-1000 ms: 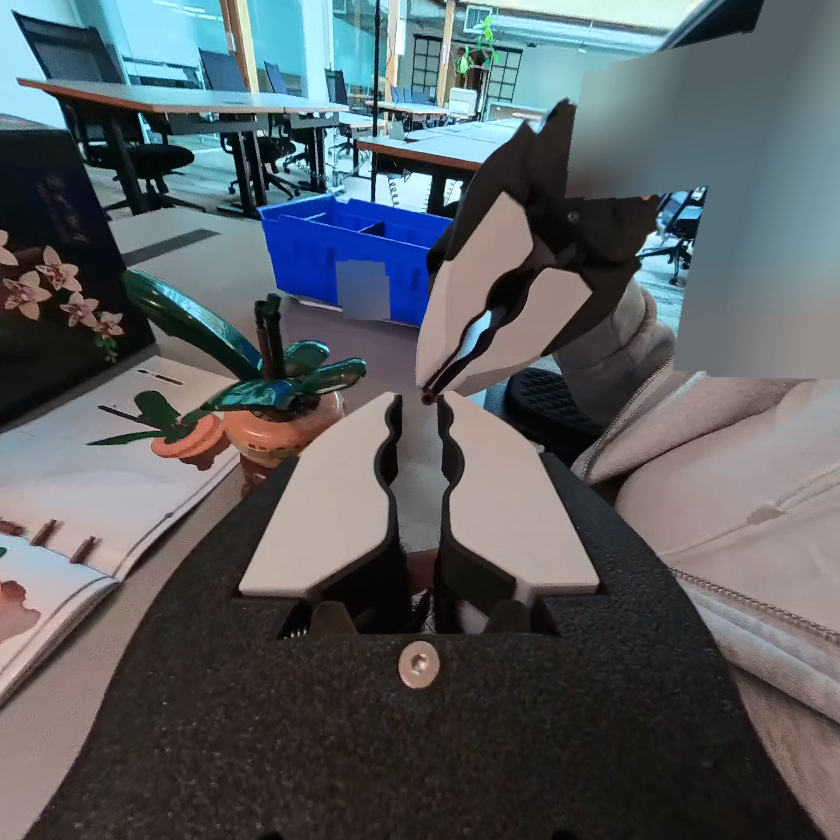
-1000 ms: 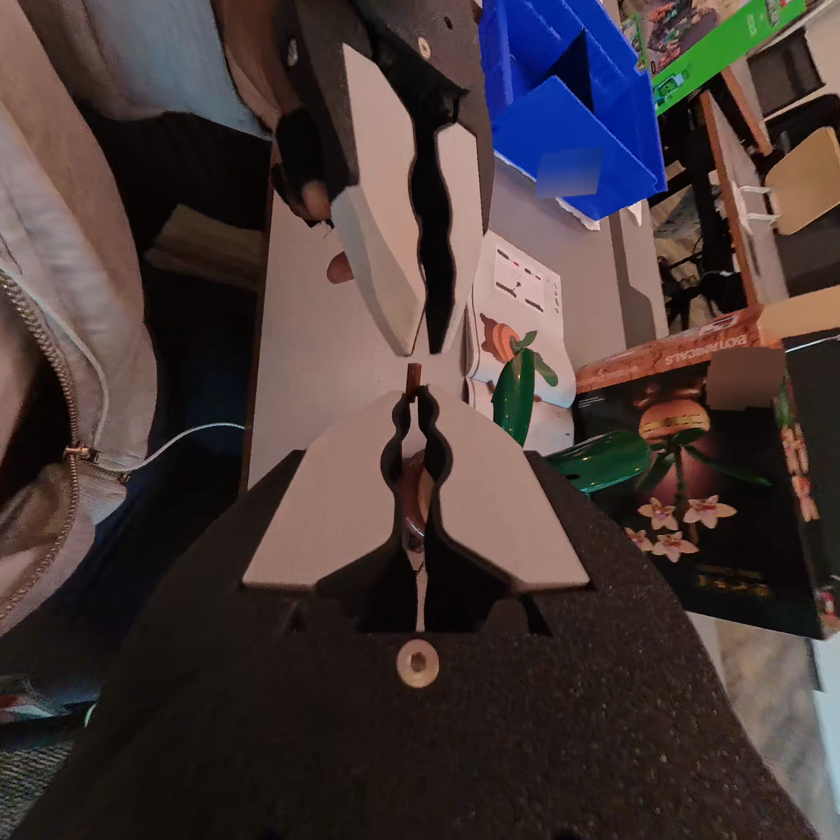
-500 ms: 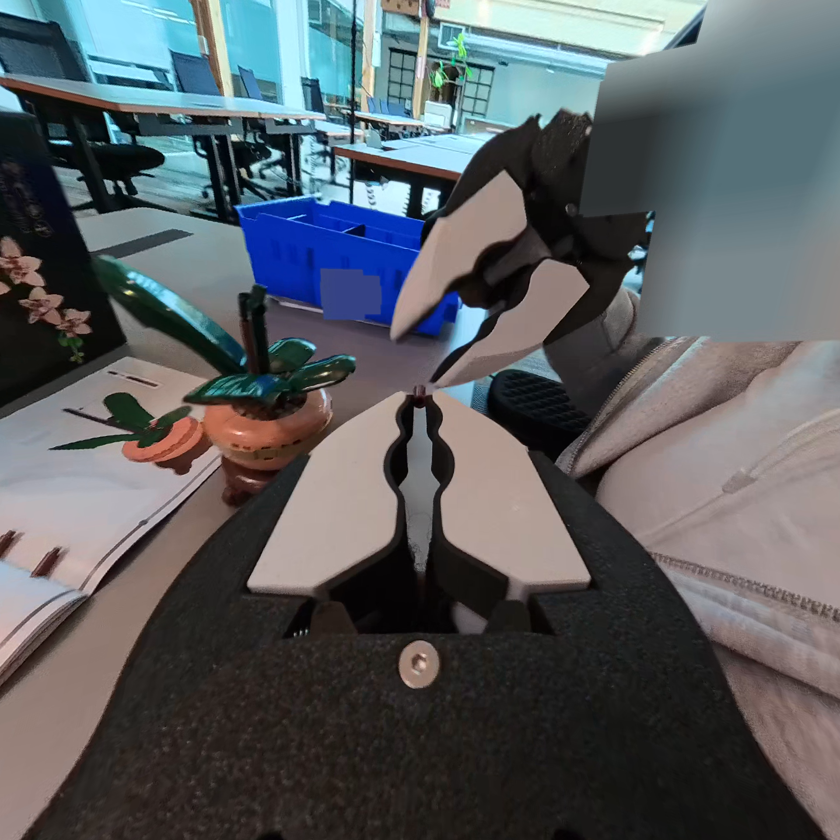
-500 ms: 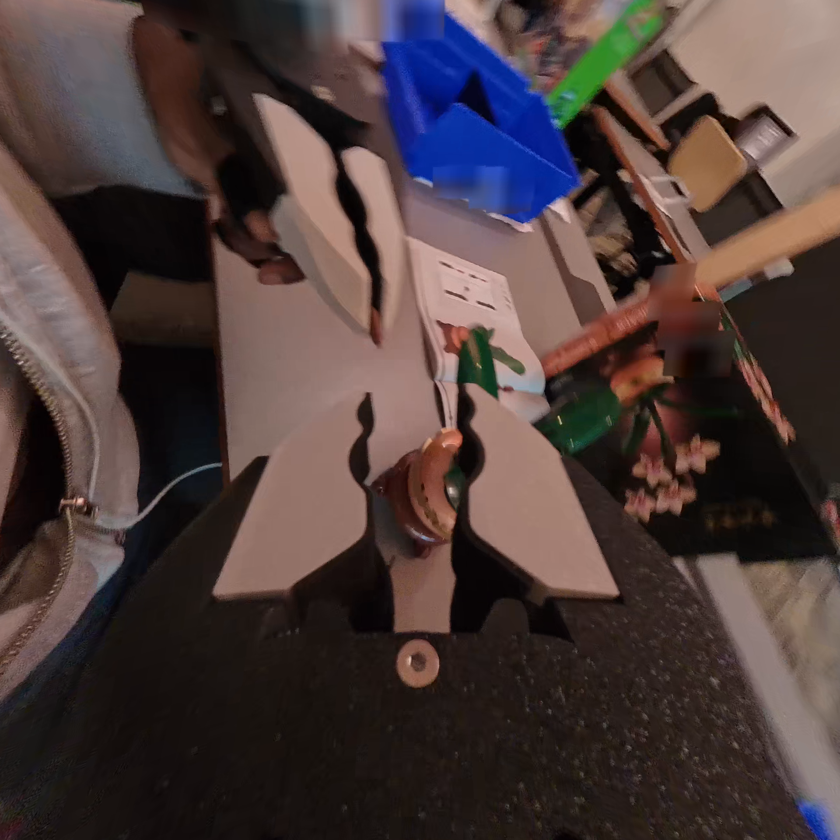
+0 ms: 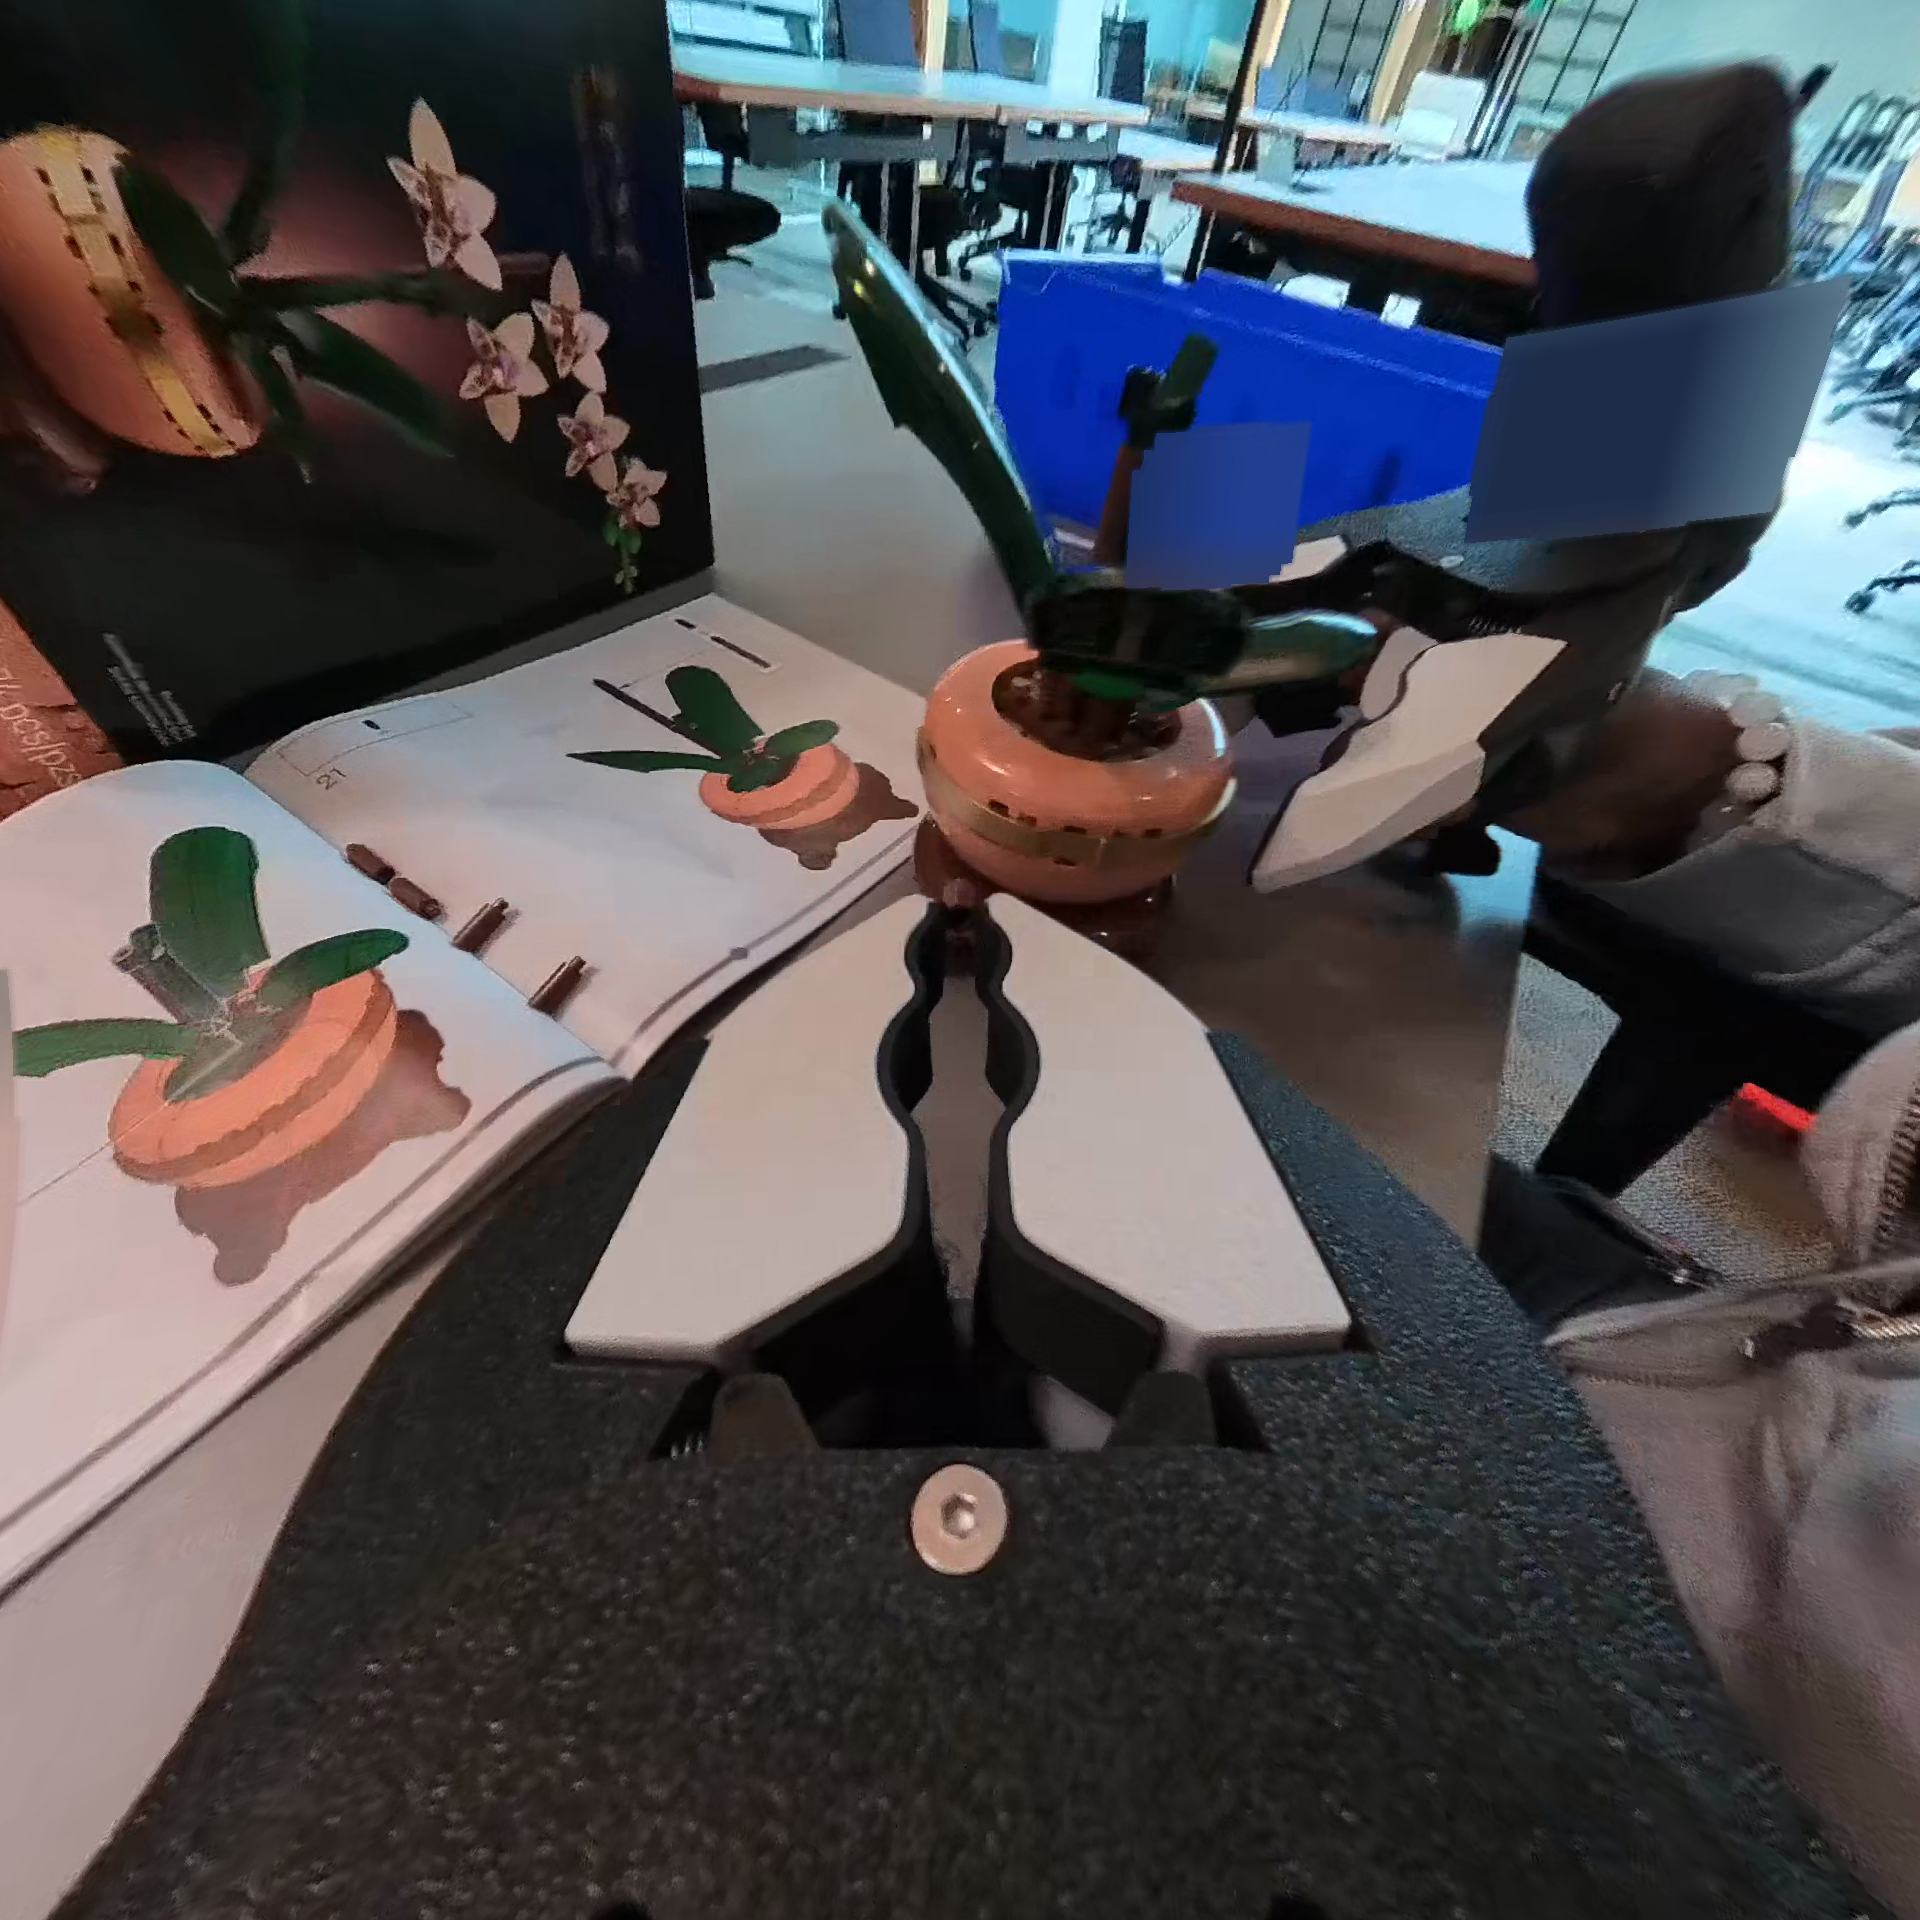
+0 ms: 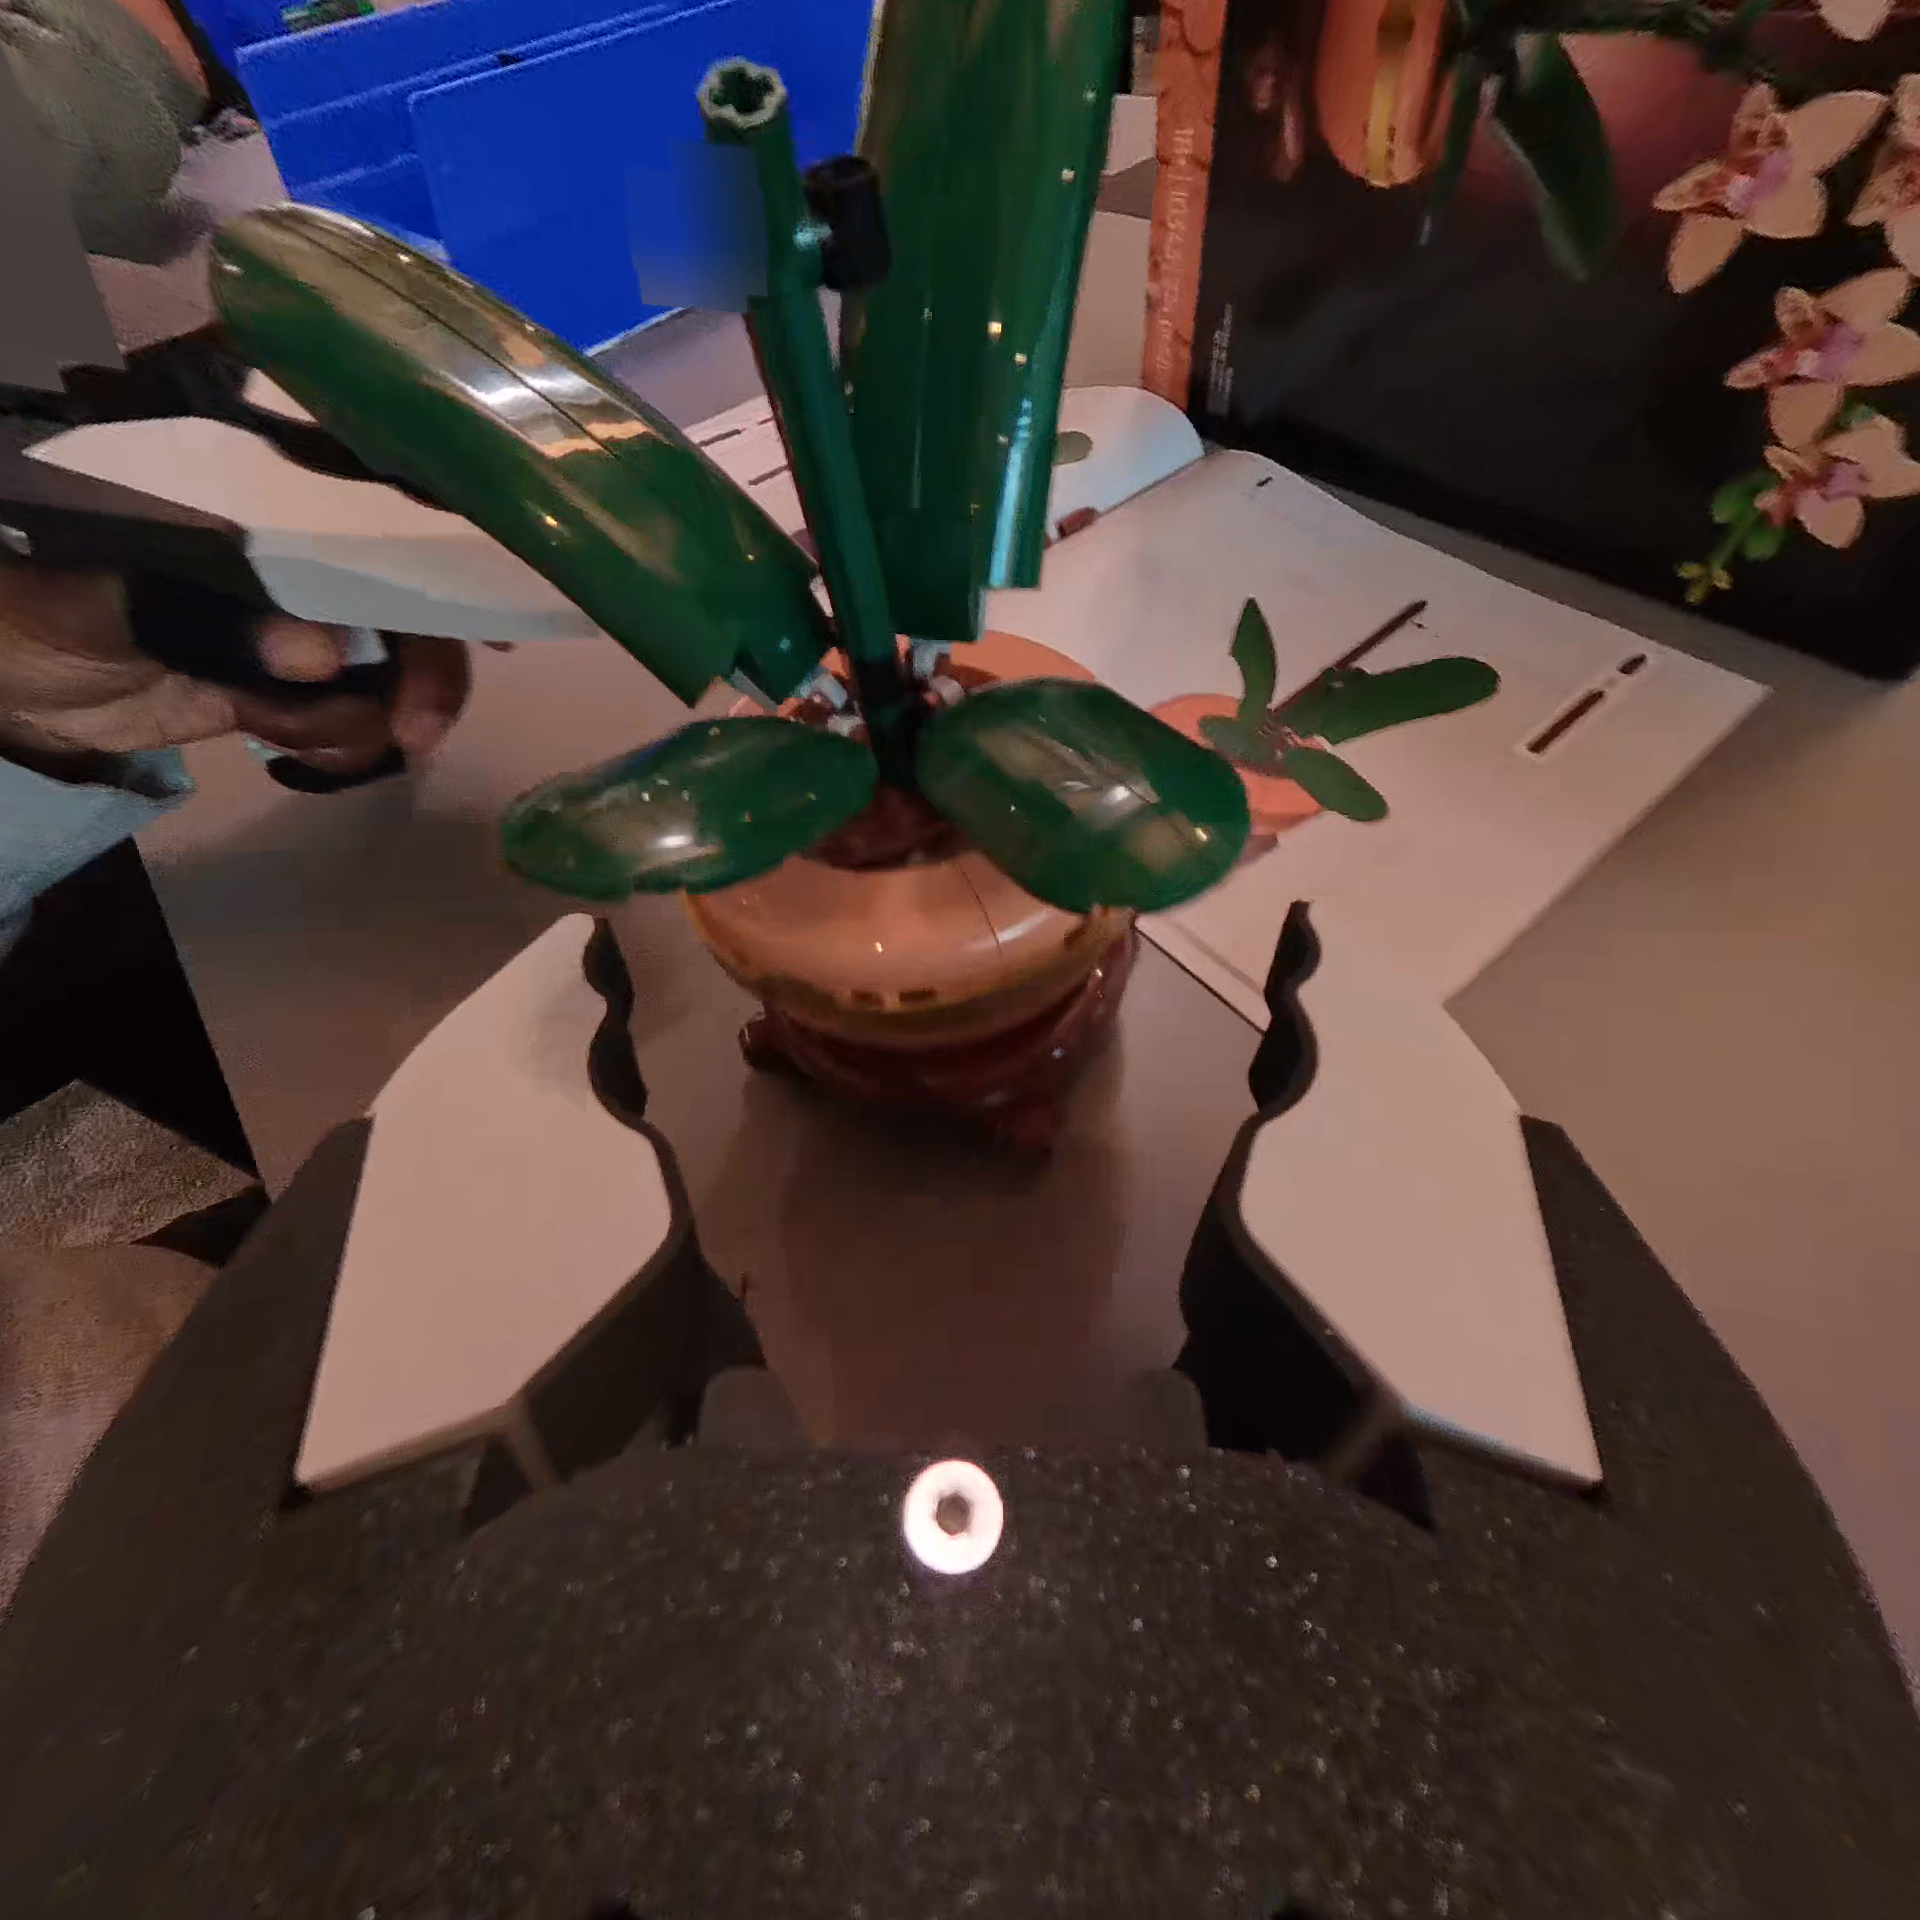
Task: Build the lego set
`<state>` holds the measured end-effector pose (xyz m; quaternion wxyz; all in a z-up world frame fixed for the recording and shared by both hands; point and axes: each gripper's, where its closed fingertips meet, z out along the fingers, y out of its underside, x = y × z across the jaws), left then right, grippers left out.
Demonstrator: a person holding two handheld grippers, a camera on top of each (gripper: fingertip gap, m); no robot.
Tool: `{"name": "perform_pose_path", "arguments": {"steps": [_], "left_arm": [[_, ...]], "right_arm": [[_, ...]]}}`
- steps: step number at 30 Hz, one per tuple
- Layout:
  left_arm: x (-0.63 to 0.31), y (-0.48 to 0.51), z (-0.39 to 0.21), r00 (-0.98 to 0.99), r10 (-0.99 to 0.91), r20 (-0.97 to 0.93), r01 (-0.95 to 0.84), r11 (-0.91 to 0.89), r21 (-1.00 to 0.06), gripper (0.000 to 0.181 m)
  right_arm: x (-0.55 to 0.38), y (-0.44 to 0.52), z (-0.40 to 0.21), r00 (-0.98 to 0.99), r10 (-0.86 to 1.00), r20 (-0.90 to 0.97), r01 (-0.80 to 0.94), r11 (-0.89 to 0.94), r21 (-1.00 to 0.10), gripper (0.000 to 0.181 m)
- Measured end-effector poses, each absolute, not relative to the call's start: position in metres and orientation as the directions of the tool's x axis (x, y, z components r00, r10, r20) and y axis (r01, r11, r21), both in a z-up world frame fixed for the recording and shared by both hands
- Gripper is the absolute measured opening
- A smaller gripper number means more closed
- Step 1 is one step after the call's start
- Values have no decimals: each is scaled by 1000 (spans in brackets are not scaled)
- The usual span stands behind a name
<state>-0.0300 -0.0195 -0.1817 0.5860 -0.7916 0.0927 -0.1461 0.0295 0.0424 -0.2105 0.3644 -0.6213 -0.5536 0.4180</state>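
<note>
The lego plant [image 6: 904, 831] stands on the grey surface [image 6: 1621, 914] beside the open instruction booklet [image 5: 436, 831]. The right tool [image 6: 951, 935] is spread wide just before its pot. The left tool [image 5: 961, 920], nearly pressed together, pinches a small brown piece [image 5: 954, 914].

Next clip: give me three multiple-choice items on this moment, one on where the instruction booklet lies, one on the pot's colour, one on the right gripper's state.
1. Where does the open instruction booklet lie?
A. On the table beside the pot
B. Inside the blue bin
C. On the floor

2. What colour is the model's pot?
A. Blue
B. White
C. Salmon pink

3. How does the right gripper stand?
A. Shut on a leaf
B. Open, facing the pot
C. Shut on the stem

Key: 1 A, its pages lie flat next to the pot; 2 C, the rounded body is pink over a brown base; 3 B, its fingers are spread wide and hold nothing.
</note>
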Motion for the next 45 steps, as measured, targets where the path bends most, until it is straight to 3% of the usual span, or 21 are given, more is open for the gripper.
{"name": "perform_pose_path", "arguments": {"steps": [5,9,13,21,33,37,39,42,45], "left_arm": [[-15,3,-197,910,-382,160,12,-362,-932,4],[-5,11,-194,893,-417,172,6,-370,-929,4],[1,15,-189,878,-440,186,18,-358,-934,4],[-7,9,-160,877,-448,172,88,-203,-975,4],[-37,-4,-145,890,-419,180,184,-31,-982,4],[-44,-8,-149,896,-406,178,181,-30,-983,4],[-51,-11,-148,901,-395,181,184,-29,-982,4],[-67,-17,-142,914,-371,163,164,-30,-986,4],[-84,-19,-135,915,-378,143,138,-38,-990,4]], "right_arm": [[16,37,-211,-16,998,-66,386,-54,-921,89],[23,43,-211,29,997,-66,391,-72,-918,89],[50,76,-212,227,972,-60,396,-149,-906,89],[102,161,-212,611,791,-33,322,-287,-902,89],[83,210,-212,713,698,-65,233,-323,-917,90],[99,194,-192,714,698,-47,224,-291,-930,113],[112,175,-165,719,694,11,214,-207,-954,115],[110,130,-89,690,692,214,129,173,-976,92],[66,49,-28,525,704,478,-82,601,-795,22]]}}
